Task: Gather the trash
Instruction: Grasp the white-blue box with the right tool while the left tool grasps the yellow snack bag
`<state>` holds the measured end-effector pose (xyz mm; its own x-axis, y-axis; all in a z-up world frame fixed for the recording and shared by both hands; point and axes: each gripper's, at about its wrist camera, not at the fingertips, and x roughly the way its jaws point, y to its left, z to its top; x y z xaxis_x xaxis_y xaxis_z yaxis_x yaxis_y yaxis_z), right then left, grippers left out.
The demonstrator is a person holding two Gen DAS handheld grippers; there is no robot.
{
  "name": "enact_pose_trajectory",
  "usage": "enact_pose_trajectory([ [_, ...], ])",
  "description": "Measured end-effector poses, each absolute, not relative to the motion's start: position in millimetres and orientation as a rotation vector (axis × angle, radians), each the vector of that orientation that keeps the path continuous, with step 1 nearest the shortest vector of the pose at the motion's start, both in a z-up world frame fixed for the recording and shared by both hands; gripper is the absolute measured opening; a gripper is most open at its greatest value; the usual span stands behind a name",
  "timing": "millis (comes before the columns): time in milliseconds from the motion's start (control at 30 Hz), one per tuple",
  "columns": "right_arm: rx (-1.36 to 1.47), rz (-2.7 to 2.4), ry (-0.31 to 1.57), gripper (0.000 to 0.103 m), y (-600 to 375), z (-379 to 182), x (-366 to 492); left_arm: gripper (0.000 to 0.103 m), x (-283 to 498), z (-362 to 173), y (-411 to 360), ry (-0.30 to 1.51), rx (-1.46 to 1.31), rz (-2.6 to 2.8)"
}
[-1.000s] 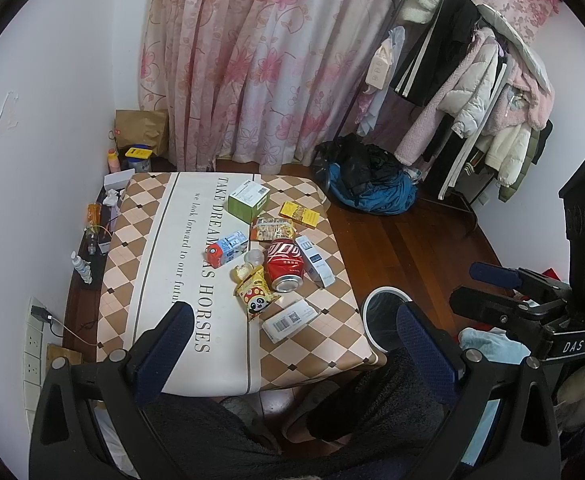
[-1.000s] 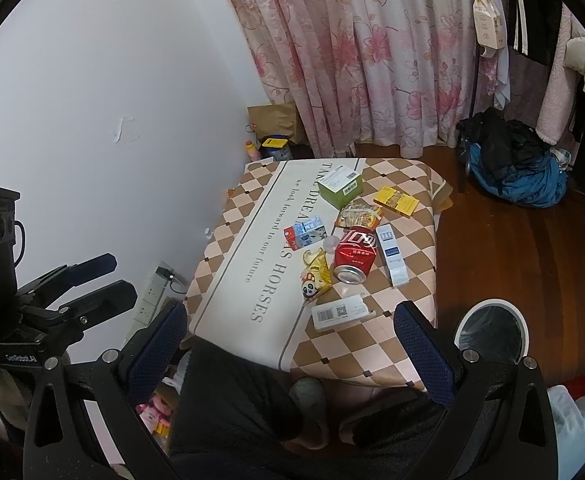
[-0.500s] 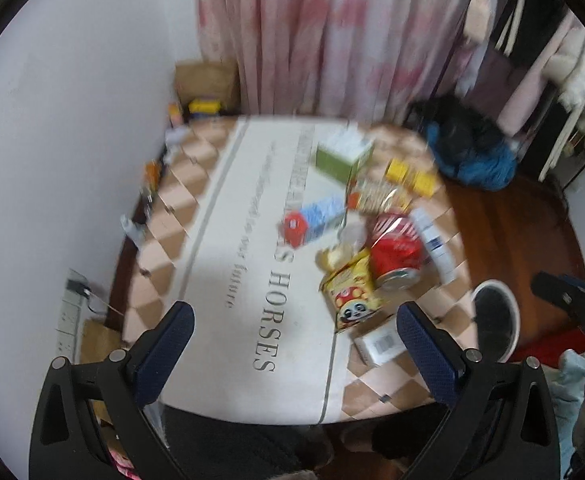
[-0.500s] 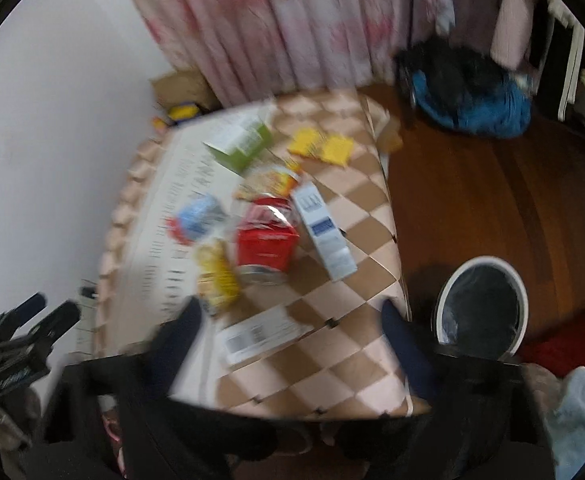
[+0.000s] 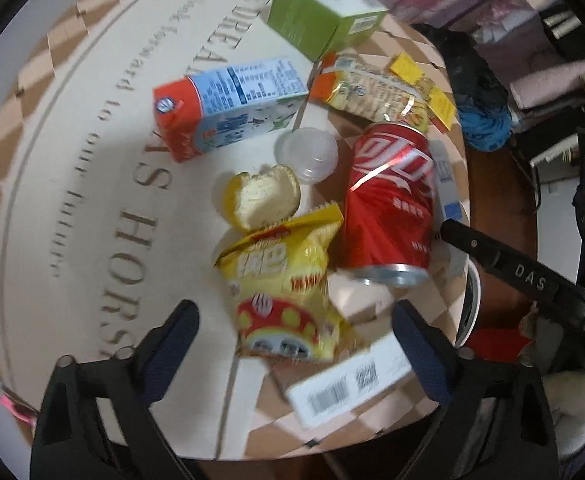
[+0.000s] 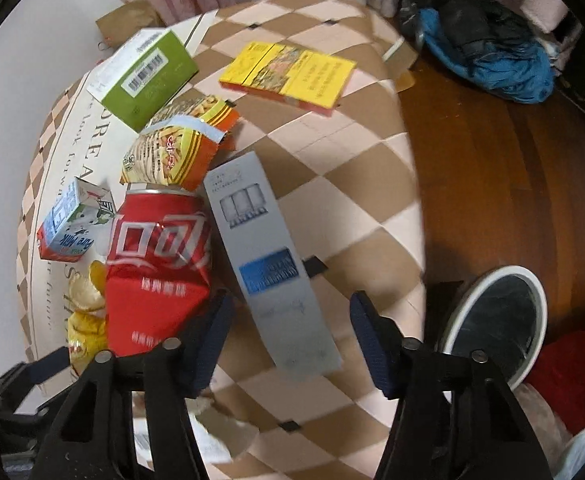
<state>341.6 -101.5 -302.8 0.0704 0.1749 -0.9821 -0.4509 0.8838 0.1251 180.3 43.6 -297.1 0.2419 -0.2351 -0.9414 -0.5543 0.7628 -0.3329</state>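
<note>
Left gripper [image 5: 294, 328] low over the counter [image 5: 72, 184], jaws spread wide and empty, yellow bag [image 5: 282, 292] lying between the fingertips. Near its right finger, a white box [image 5: 348, 386] with barcode at the counter's near edge. Past the bag, a bitten bun [image 5: 260, 200] and a dented red can [image 5: 388, 204] on its side, touching the bag. Farther on, clear lid [image 5: 306, 152], milk carton [image 5: 224, 108], cracker pack [image 5: 372, 90], then green box [image 5: 324, 16].

Right gripper [image 6: 290, 334] also wide apart, holding nothing, hovering astride the near end of a long grey box [image 6: 264, 260]; left fingertip just beside the can [image 6: 158, 264]. Beyond, cracker pack [image 6: 176, 148], green box [image 6: 144, 74], yellow packet [image 6: 288, 74] farther right. Bin [image 6: 496, 320] on the floor [image 6: 504, 184] just right of the counter, beside the right finger.
</note>
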Motion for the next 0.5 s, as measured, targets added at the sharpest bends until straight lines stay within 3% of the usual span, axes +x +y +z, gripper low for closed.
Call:
enact_pose_trajectory([
  [67,-0.241,0.481,1.434,0.046,-98.6,-308.7,345.1,0.075,181.7,-304.1,45.4,1.346,-0.752,0.263],
  [100,-0.227,0.491,1.438,0.046,-99.0,-310.5,346.1,0.069,181.1,-305.6,47.1,1.343,-0.757,0.272],
  [133,-0.223,0.483,1.438,0.045,-99.5,-310.9,346.2,0.057,179.8,-306.9,47.7,1.342,-0.753,0.288],
  [200,-0.218,0.458,1.468,0.045,-107.8,-311.4,341.3,0.048,176.2,-306.9,49.9,1.343,-0.739,0.305],
  [400,-0.193,0.475,1.584,0.047,-134.9,-314.2,304.2,0.047,160.8,-303.1,50.1,1.323,-0.679,0.333],
  [467,-0.216,0.470,1.556,0.060,-135.3,-313.5,299.1,0.047,161.4,-305.1,49.7,1.317,-0.665,0.334],
  [500,-0.227,0.465,1.539,0.060,-134.4,-314.1,298.1,0.047,161.8,-305.4,47.9,1.319,-0.650,0.337],
])
